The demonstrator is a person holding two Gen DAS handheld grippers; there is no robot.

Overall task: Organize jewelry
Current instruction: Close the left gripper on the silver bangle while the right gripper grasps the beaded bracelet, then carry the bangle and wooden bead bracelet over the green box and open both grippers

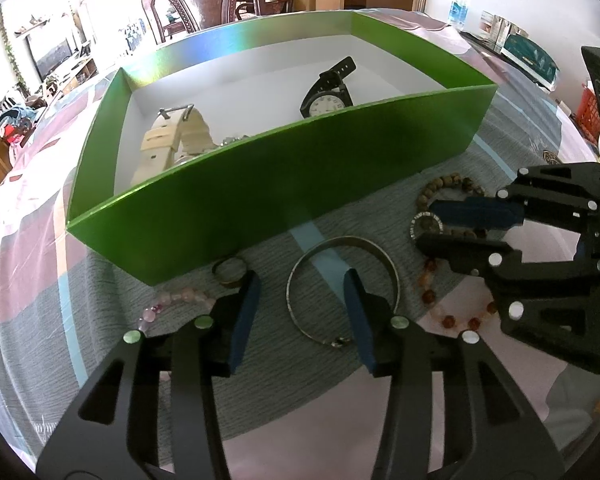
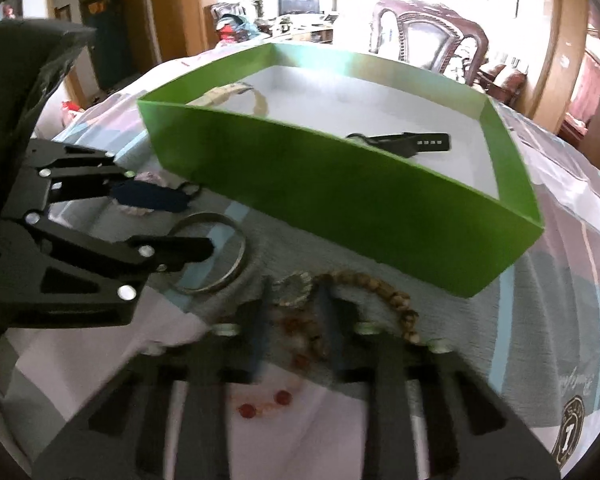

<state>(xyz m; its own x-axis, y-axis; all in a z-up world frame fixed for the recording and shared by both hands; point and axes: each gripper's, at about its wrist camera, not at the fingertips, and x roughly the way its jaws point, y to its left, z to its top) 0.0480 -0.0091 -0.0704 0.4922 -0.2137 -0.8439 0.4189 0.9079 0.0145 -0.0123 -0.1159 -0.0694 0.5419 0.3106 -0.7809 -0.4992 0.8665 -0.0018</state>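
While two watches already lie in the green box (image 1: pixel 260 184) — a cream-strapped watch (image 1: pixel 172 144) on the left, a black watch (image 1: pixel 328 100) to the right — the rest of the jewelry waits on the tablecloth (image 1: pixel 40 320) in front of it. From the left wrist view, your left gripper (image 1: pixel 300 304) stands wide open, one finger inside the silver bangle (image 1: pixel 340 280), the other outside its left edge, holding nothing. A small ring (image 1: pixel 230 271) and a pink bead bracelet (image 1: pixel 172 304) lie just beside that outer finger. Over on the right, your right gripper (image 1: pixel 448 224) comes in with a narrow gap, its tips over a small round silvery piece (image 1: pixel 424 226) that sits on the wooden bead bracelet (image 1: pixel 452 184); an orange bead bracelet (image 1: pixel 452 312) lies nearer.

From the right wrist view the picture is blurred, yet your right gripper (image 2: pixel 292 312) brackets that silvery piece (image 2: pixel 294 290), fingers (image 2: pixel 260 320) apart on either side — not yet closed on it, as far as I can tell. The wooden beads curve off to the right.

So you look to be at the pick-up step, both sides. Next, I'd say: close square on each piece, lift clear of the near wall, and mind the beads tangled underneath.
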